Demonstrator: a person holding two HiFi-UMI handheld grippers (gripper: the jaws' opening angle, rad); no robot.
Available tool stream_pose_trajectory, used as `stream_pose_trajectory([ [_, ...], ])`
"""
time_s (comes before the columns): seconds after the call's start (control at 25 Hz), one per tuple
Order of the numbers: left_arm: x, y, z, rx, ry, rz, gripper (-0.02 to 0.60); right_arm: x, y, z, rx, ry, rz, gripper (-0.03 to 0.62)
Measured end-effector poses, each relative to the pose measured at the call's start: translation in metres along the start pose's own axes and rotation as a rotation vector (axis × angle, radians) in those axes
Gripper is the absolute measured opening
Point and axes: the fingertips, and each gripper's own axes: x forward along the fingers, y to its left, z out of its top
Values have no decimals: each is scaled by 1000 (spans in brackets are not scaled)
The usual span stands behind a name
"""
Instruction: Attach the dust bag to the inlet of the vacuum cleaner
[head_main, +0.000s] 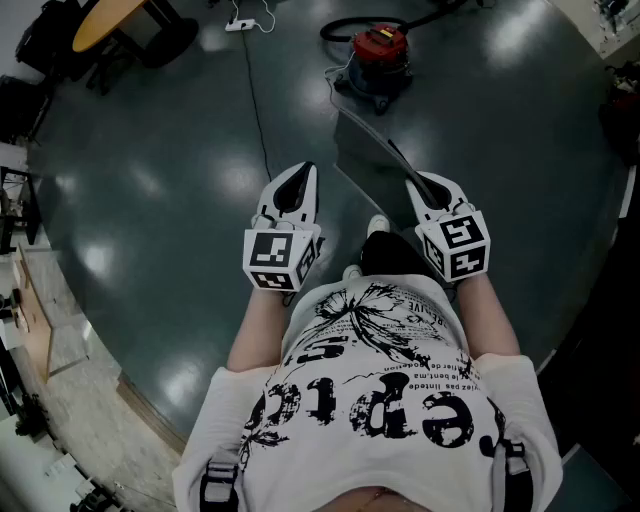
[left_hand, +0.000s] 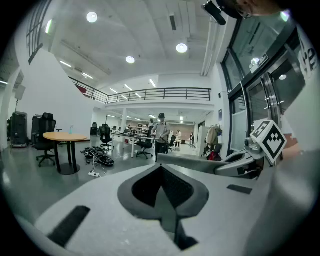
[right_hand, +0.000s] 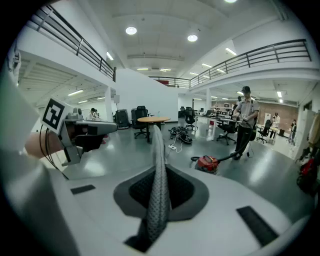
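A red vacuum cleaner (head_main: 380, 55) stands on the dark floor ahead of me, with its black hose curling off to the back; it also shows in the right gripper view (right_hand: 207, 162). My right gripper (head_main: 412, 183) is shut on the edge of a flat grey dust bag (head_main: 365, 155). That bag sticks out forward, seen edge-on between the jaws (right_hand: 159, 185). My left gripper (head_main: 305, 168) is shut with nothing in it, level with the right one and a little apart. From the left gripper view the dust bag (left_hand: 192, 164) is a grey strip crossing from the right.
A round wooden-topped table (head_main: 110, 20) and black office chairs stand at the back left. A power strip (head_main: 240, 24) with a cable lies on the floor. A person (right_hand: 245, 125) stands beyond the vacuum. A lighter floor strip (head_main: 60, 330) borders the left.
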Motion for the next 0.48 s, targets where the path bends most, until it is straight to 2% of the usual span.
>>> stream_pose_trajectory([
  [0.2, 25, 9, 2, 22, -3, 28, 3, 22, -20, 10, 14, -4, 37, 23],
  [0.32, 55, 19, 8, 55, -22, 37, 3, 50, -42, 15, 9, -5, 52, 23],
  [0.48, 102, 41, 8, 60, -4, 33, 3, 95, -74, 19, 25, 21, 68, 23],
])
